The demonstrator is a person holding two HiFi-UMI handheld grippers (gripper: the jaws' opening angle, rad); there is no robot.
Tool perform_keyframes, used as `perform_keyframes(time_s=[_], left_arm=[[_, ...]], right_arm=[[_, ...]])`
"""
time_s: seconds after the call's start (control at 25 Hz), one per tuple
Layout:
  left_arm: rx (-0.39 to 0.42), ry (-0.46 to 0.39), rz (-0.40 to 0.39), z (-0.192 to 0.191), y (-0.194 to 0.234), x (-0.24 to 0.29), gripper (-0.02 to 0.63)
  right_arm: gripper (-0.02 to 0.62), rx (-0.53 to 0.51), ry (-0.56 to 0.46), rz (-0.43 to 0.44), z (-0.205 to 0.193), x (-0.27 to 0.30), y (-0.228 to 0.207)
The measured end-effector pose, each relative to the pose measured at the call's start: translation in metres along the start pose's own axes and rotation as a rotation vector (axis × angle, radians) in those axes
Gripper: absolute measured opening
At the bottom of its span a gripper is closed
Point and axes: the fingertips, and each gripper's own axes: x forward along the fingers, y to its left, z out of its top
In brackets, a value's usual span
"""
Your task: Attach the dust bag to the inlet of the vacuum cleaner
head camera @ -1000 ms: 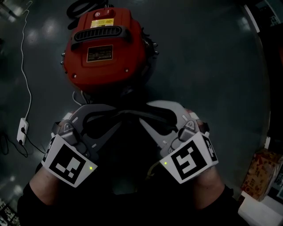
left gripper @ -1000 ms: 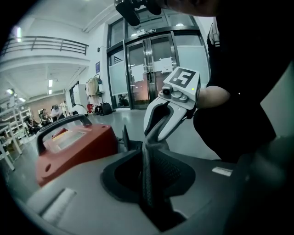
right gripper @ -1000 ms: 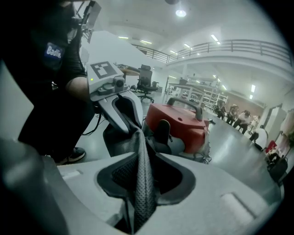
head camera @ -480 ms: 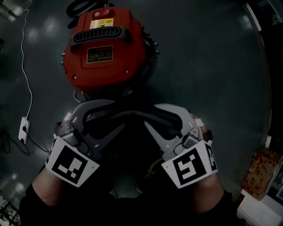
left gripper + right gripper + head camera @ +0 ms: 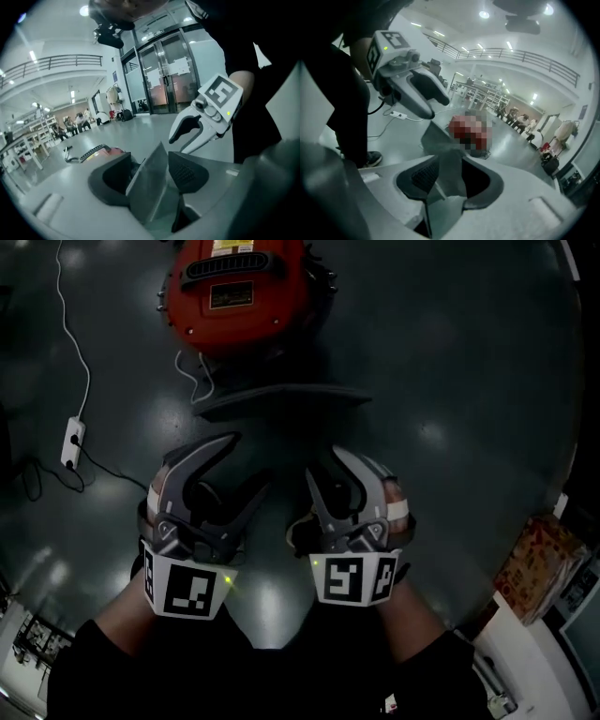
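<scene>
The red vacuum cleaner (image 5: 234, 287) stands on the dark floor at the top of the head view. A dark flat dust bag (image 5: 281, 399) lies on the floor against its near side; whether it sits on the inlet is hidden. My left gripper (image 5: 248, 463) and right gripper (image 5: 321, 461) hover side by side, short of the bag and apart from it. Both sets of jaws are opening with nothing held. In the left gripper view the bag (image 5: 152, 173) shows through the gap in the left gripper (image 5: 150, 178). The right gripper view shows it (image 5: 438, 138) beyond the right gripper (image 5: 450, 180).
A white power strip (image 5: 72, 442) with its thin cable (image 5: 75, 343) lies on the floor at the left. A cardboard carton (image 5: 539, 563) stands at the right edge. The person's shoe (image 5: 370, 160) is near the grippers. People sit far off in the hall (image 5: 75, 124).
Both grippers have let go of the dark bag, spread their jaws and drawn back and up from the vacuum. The bag now lies on the floor by the vacuum.
</scene>
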Motion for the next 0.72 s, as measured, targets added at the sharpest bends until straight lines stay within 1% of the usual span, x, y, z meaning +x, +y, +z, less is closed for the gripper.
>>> perform_keyframes(time_s=[0.04, 0.12, 0.2, 0.24, 0.32, 0.4, 0.48, 0.56, 0.64, 0.72], left_arm=[[-0.032, 0.017, -0.014, 0.009, -0.006, -0.019, 0.257], [-0.082, 0.061, -0.031, 0.028, -0.016, -0.057, 0.241], [-0.124, 0.101, -0.030, 0.052, -0.022, -0.095, 0.236], [-0.149, 0.115, -0.022, 0.066, -0.023, -0.113, 0.233], [-0.180, 0.144, -0.001, 0.102, -0.022, -0.145, 0.230], [-0.199, 0.151, 0.017, 0.149, -0.023, -0.175, 0.221], [-0.239, 0.110, 0.050, 0.201, -0.025, -0.200, 0.210], [-0.285, 0.045, 0.087, 0.247, -0.026, -0.220, 0.196], [-0.303, -0.013, 0.089, 0.281, -0.035, -0.236, 0.186], [-0.300, -0.059, 0.065, 0.306, -0.048, -0.255, 0.184]], right_arm=[[0.153, 0.034, 0.012, 0.033, 0.003, -0.017, 0.008], [0.152, 0.156, 0.039, 0.073, 0.011, -0.057, 0.012], [0.152, 0.266, 0.063, 0.080, 0.022, -0.103, 0.011], [0.147, 0.303, 0.071, 0.083, 0.029, -0.125, 0.010], [0.147, 0.352, 0.074, 0.112, 0.050, -0.164, 0.012], [0.146, 0.355, 0.064, 0.173, 0.077, -0.200, 0.017], [0.138, 0.325, 0.038, 0.241, 0.105, -0.235, 0.019], [0.133, 0.297, 0.009, 0.280, 0.127, -0.264, 0.017], [0.132, 0.309, -0.010, 0.277, 0.144, -0.288, 0.012], [0.132, 0.351, -0.023, 0.256, 0.161, -0.313, 0.009]])
